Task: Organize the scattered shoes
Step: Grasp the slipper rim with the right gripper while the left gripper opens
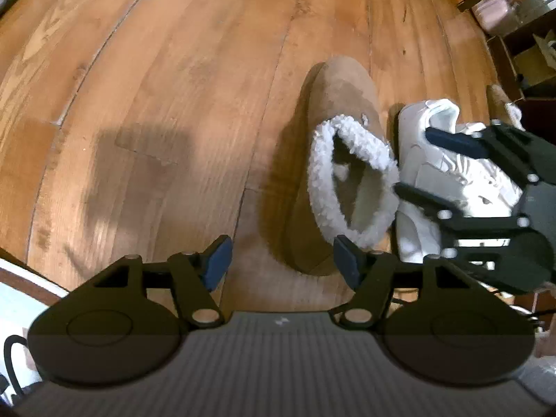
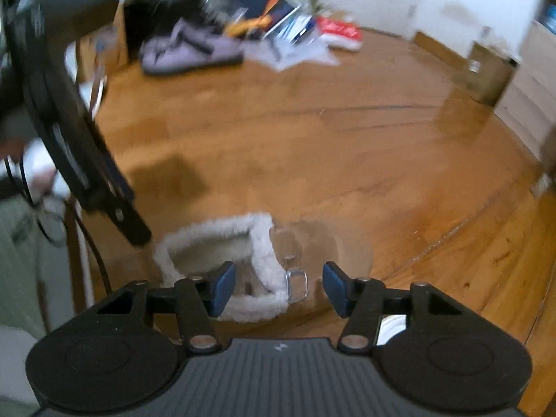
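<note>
A tan suede slipper (image 1: 342, 90) with white fleece lining lies on the wood floor, toe pointing away. A white sneaker (image 1: 451, 170) sits close against its right side. My left gripper (image 1: 283, 264) is open just short of the slipper's heel, nothing between its fingers. My right gripper (image 1: 413, 161) reaches in from the right, open, above the sneaker. In the blurred right wrist view, the right gripper (image 2: 279, 286) stands open over the slipper's (image 2: 312, 243) fleece collar. A pair of lilac shoes (image 2: 189, 52) lies at the far wall.
Bare wood floor (image 1: 173, 87) spreads left and ahead of the slipper. Papers and boxes (image 2: 295, 34) are scattered by the far wall. A cardboard box (image 2: 486, 73) stands at the right. Furniture and a pink container (image 1: 491, 12) sit at the upper right.
</note>
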